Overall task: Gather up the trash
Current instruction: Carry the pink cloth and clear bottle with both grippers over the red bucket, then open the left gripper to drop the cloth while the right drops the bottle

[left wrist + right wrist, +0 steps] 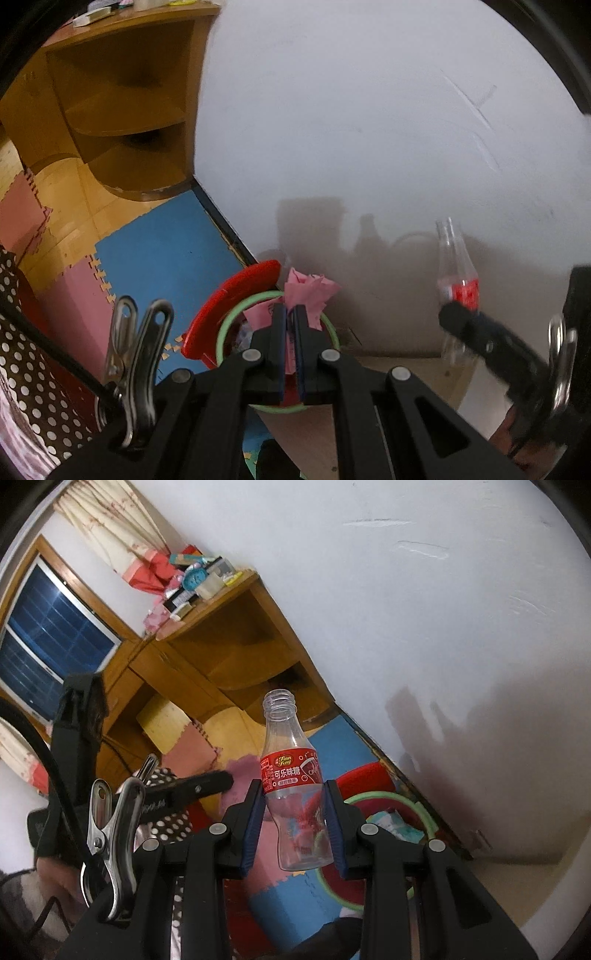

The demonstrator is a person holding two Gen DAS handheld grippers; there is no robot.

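- Nearest in the left wrist view, the left gripper (293,314) has its two dark pads drawn almost together, pinching a crumpled pink paper (309,291) that sticks up past the fingertips.
- Directly below that paper sits a trash bin (229,328) with a green rim, its red lid (236,291) tipped open toward the wall; pale scraps show inside.
- Beside the bin the floor is covered with blue and pink foam mats (155,254), and a wooden corner shelf (122,110) stands against the white wall (369,129).
- At the right of this view the right gripper (458,321) reaches in, with a clear plastic bottle (456,266) in its grip.

- Closest in the right wrist view, the right gripper (293,812) clamps the clear plastic bottle (295,782) on both sides of its lower body, the blue pads pressing on it.
- Its neck is uncapped and tilts slightly left; a red label wraps its middle and it looks empty.
- Behind and to the right of the bottle lies the trash bin (424,812), holding crumpled pale paper.
- Left of the bottle the left gripper's (225,777) black finger shows side-on; from here I cannot tell how its jaws stand.
- Farther back are the wooden corner shelf (236,646), cluttered on top, and a window (48,642).
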